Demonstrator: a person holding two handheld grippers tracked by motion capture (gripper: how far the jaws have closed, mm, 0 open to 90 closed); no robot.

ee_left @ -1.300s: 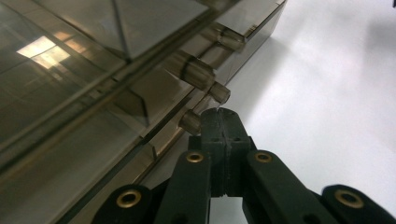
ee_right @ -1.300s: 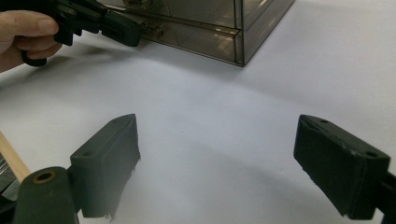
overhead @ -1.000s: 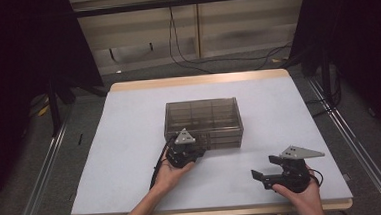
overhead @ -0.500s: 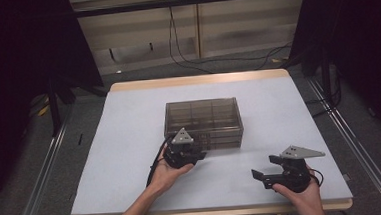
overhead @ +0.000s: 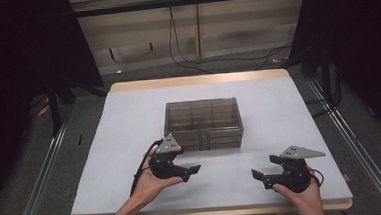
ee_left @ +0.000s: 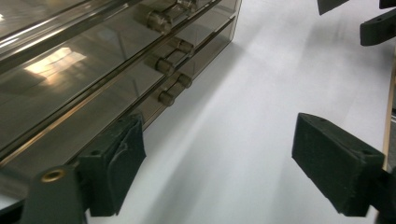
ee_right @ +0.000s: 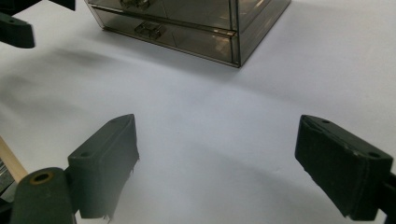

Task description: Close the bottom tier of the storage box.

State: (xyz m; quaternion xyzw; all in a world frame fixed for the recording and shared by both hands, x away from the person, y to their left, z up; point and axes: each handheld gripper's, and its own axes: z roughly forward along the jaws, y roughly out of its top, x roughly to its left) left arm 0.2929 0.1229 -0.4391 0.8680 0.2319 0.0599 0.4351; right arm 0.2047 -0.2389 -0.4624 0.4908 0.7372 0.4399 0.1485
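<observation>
High view shows a white surface (overhead: 129, 121) with a wooden edge, in a dark room with cables on the grey floor (overhead: 141, 73) behind. A smoky transparent drawer box (overhead: 203, 123) stands at the middle. The left claw (overhead: 191, 170) is spread wide and holds nothing, just beside the box front. The right claw (overhead: 261, 177) is also spread wide and empty, well apart from the box.

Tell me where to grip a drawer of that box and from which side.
Grip a round knob on the drawer box's front face, coming from the person's side. The knobs stick out toward the table edge, so open jaws can straddle one; the left gripper is nearest.
</observation>
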